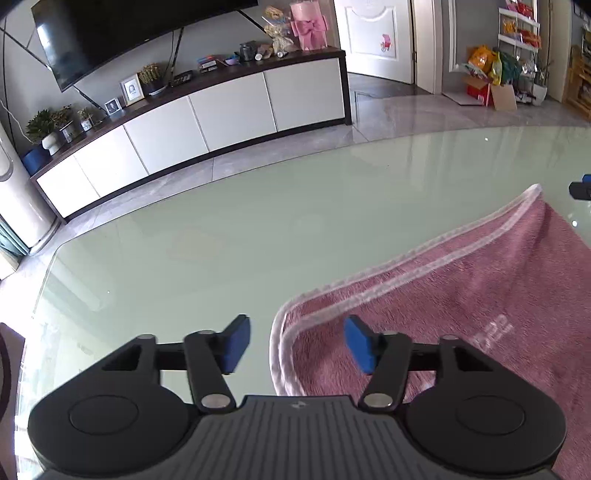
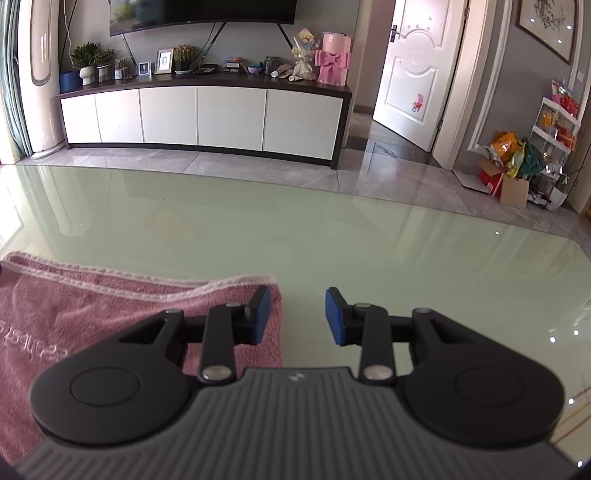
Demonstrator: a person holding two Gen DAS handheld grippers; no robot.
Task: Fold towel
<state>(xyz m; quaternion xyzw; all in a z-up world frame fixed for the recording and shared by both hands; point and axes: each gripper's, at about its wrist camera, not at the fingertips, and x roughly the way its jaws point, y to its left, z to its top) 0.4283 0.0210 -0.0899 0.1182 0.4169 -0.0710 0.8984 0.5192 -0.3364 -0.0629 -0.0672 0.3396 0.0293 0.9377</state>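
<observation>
While both tools hang over the glass table (image 1: 207, 229), I log the scene from left to right. Far left, a tall white unit (image 2: 44, 74) stands by the wall. Beyond the table runs a low white cabinet (image 2: 207, 114) under a TV (image 2: 203, 11), with plants (image 2: 88, 59), framed photos (image 2: 164, 61) and a pink gift box (image 2: 334, 59) on top. Right of that, a white door (image 2: 417, 81) stands ajar, and far right a rack (image 2: 557, 125) with bags (image 2: 513, 155) piled at its foot.

Left gripper (image 1: 297, 345): blue pads (image 1: 238, 343) stand wide apart, nothing pinched. The towel's near-left corner lies under the gap, its pale hem just beside the right pad; I cannot tell whether it touches.

The towel (image 1: 480, 295), pink and folded double with layered edges, lies flat on the near part of the table, between the two tools. Lettering shows on its top face.

Right gripper (image 2: 296, 317): pads apart, narrower than the left pair, holding nothing. Its left pad (image 2: 262, 314) hangs over the towel's right edge; the right pad is over bare glass.
</observation>
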